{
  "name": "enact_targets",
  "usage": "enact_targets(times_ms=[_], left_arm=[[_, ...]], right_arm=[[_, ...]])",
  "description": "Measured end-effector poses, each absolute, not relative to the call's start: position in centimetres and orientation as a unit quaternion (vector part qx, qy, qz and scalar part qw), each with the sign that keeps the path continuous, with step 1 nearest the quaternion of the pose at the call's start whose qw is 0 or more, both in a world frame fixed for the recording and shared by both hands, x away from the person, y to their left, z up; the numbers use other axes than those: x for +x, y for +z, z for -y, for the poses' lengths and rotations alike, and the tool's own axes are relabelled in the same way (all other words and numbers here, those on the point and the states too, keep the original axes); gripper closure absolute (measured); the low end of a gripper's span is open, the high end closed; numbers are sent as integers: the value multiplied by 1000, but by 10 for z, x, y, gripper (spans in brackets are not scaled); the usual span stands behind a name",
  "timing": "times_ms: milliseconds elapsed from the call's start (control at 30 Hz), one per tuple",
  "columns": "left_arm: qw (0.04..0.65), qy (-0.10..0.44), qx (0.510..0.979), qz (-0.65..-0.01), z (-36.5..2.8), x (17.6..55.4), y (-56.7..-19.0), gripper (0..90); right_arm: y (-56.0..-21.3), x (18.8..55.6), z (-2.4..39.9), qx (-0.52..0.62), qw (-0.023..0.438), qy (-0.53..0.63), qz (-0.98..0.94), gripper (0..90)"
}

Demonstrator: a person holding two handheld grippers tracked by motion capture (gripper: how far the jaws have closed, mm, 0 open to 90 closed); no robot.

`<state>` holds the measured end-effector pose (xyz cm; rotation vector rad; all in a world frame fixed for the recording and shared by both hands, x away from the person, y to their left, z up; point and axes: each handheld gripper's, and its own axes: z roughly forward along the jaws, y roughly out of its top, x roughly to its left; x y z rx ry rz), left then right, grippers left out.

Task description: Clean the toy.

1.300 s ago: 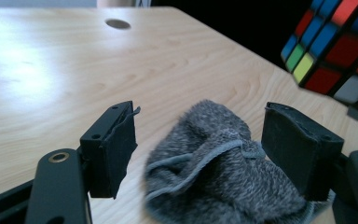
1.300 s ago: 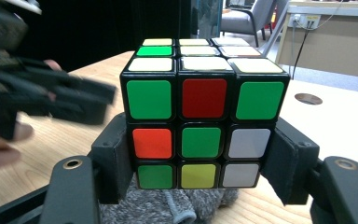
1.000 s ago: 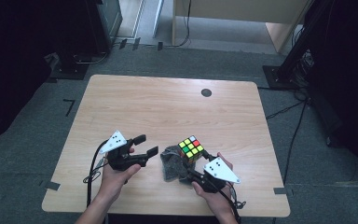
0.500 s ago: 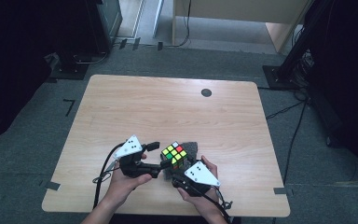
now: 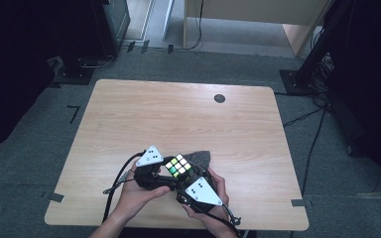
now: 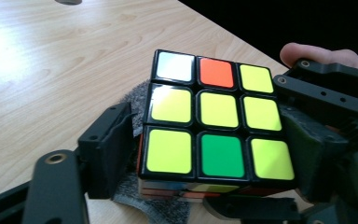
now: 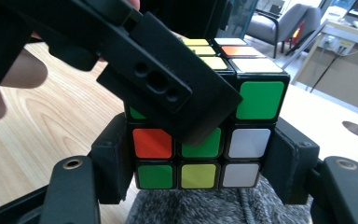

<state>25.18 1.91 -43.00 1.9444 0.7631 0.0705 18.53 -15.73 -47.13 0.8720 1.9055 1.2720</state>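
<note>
The right gripper point(image 7: 200, 186) pinches the scrambled multicoloured plastic puzzle cube point(image 5: 179, 166) by its lower layers. The left gripper point(image 6: 205, 154) brackets its top layer, jaws just closing, above a grey felt cloth point(image 5: 198, 157).

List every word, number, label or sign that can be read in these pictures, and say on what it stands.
None: no text can be read.
Multicoloured puzzle cube: plain colour stickers, no print.
Light wooden table: a dark round mark, no writing.
Grey triangular plate on the right hand-held gripper: black dots, no letters.
</note>
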Motion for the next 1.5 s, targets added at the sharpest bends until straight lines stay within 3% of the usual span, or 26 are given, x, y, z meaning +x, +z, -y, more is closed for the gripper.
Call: enact_targets(times_ms=[267, 1100, 1500], left_arm=[[497, 42, 810, -309, -20, 251, -429, 338], [521, 3, 789, -325, -34, 260, -425, 340], [502, -28, 806, -312, -30, 267, -424, 319]], right_arm=[[-473, 185, 156, 332, 342, 483, -734, 344], [-474, 185, 160, 316, 347, 482, -740, 349], [-475, 179, 157, 264, 408, 456, -746, 349]])
